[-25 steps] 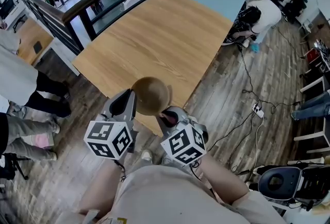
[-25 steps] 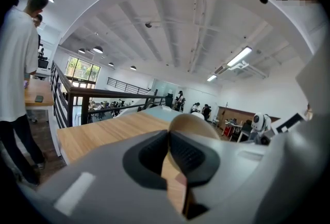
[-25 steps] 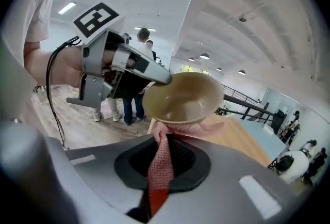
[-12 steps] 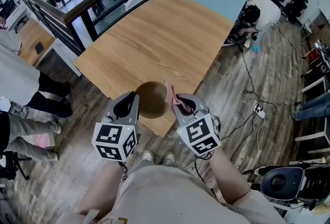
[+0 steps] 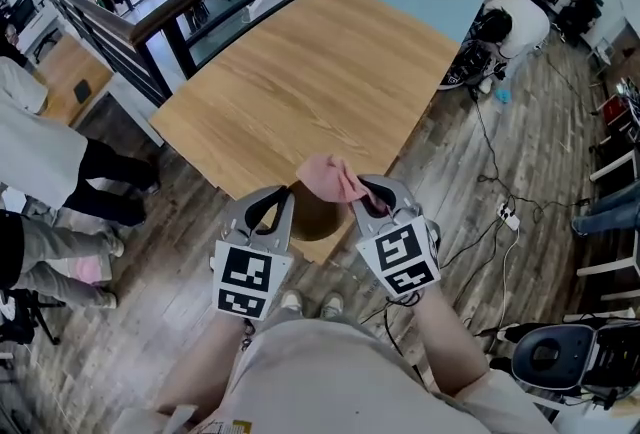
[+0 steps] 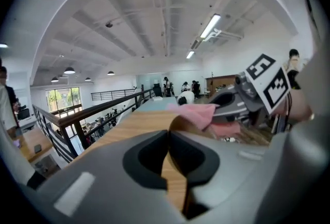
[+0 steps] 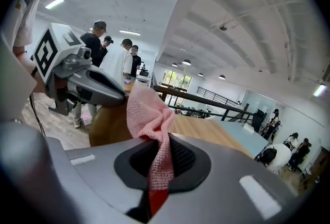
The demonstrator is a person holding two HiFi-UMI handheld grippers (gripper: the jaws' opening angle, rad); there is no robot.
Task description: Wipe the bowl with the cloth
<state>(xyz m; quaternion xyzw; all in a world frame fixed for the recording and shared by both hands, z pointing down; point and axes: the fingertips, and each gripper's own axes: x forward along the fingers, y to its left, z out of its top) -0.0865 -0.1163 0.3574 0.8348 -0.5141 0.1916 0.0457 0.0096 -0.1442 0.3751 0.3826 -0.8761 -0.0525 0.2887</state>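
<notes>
**Bowl** [image 5: 314,215]: brown, wood-look. Held clear of the surface [image 5: 300,82], over its near edge, betw. the two tools. Mostly covered by the cloth in head view.

**Cloth** [image 5: 331,179]: pink, knit, bunched. Sits at bowl's rim on the right side, apparently touching it. Loose folds stand up above the rim.

**L hand-held gripper** [image 5: 277,205]: jaws narrow, pinched on bowl's wall. A thin strip of that wall runs betw. them in its own view.

**R hand-held gripper** [image 5: 368,194]: jaws close together, clamped on cloth. Fabric fills the gap and fans out past the tips.

**Surface**: light wood, far end pale blue.

**Surrounds**: plank floor [image 5: 470,172] w/ a cable. Dark railing [image 5: 150,22] along surface's left side. Persons [image 5: 40,162] standing at left, another crouched at far right.
</notes>
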